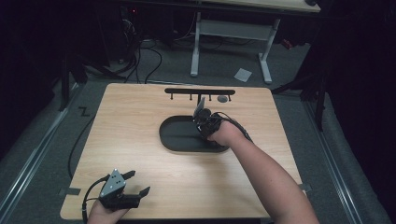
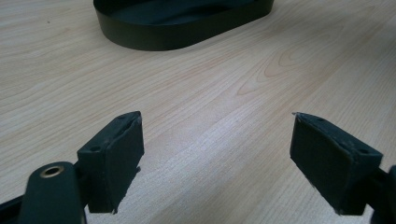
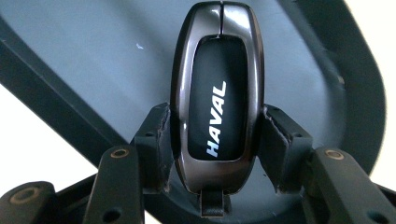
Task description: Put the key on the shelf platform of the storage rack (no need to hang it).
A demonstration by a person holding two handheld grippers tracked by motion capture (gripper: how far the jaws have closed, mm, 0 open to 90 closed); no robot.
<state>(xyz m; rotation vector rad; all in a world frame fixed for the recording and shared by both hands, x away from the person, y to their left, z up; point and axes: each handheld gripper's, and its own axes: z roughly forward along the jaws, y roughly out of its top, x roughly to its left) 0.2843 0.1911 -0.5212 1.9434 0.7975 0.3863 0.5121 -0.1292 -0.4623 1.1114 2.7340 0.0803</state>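
A glossy dark car key fob (image 3: 217, 100) marked HAVAL is clamped between the two jaws of my right gripper (image 3: 215, 149), held over the black oval tray (image 3: 93, 56). In the high view the right gripper (image 1: 203, 122) hovers at the tray's (image 1: 175, 142) right end, in the middle of the table. My left gripper (image 1: 135, 183) rests near the table's front left edge, open, nothing between its fingers. In the left gripper view the jaws (image 2: 217, 163) stand wide apart over bare wood, with the tray (image 2: 182, 23) farther ahead.
A black rack with several hooks (image 1: 200, 92) stands at the table's far edge, with a small grey round thing (image 1: 222, 99) by it. A white table frame (image 1: 231, 44) and cables (image 1: 140, 60) lie on the floor beyond.
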